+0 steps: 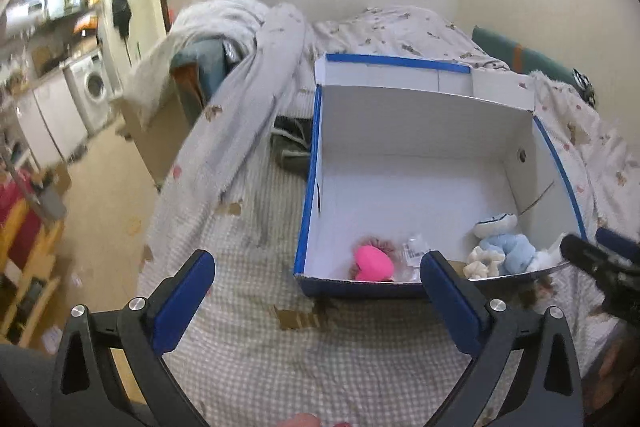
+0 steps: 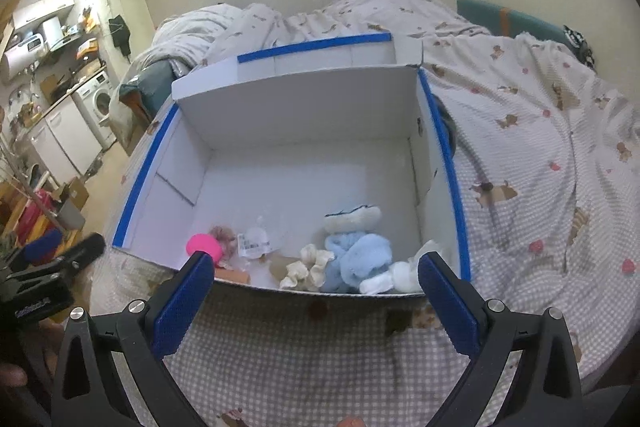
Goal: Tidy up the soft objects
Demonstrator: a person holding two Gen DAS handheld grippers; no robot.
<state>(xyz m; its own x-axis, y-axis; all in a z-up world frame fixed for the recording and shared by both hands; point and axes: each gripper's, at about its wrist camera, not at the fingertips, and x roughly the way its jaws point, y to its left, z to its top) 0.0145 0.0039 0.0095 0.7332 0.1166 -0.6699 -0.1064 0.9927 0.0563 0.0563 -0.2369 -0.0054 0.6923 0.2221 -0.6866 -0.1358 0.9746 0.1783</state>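
Note:
An open white cardboard box with blue edges [image 1: 420, 131] [image 2: 304, 107] stands on the bed. Inside, along its near wall, lie a pink heart-shaped soft toy [image 1: 372, 263] [image 2: 204, 245], a clear plastic packet [image 1: 416, 247] [image 2: 256, 241], a light blue plush [image 1: 508, 247] [image 2: 356, 255], a cream scrunchie [image 1: 482, 259] [image 2: 308, 267] and white soft pieces [image 2: 394, 277]. My left gripper [image 1: 316, 267] is open and empty, just before the box's near left corner. My right gripper [image 2: 316, 267] is open and empty, just before the box's near wall.
The bed has a checked sheet [image 1: 304, 367] [image 2: 320, 355] and a rumpled bear-print duvet [image 1: 400, 27] [image 2: 520, 107] behind and right of the box. Dark clothing [image 1: 290, 143] lies left of the box. A kitchen with a washing machine [image 1: 90, 91] is at far left.

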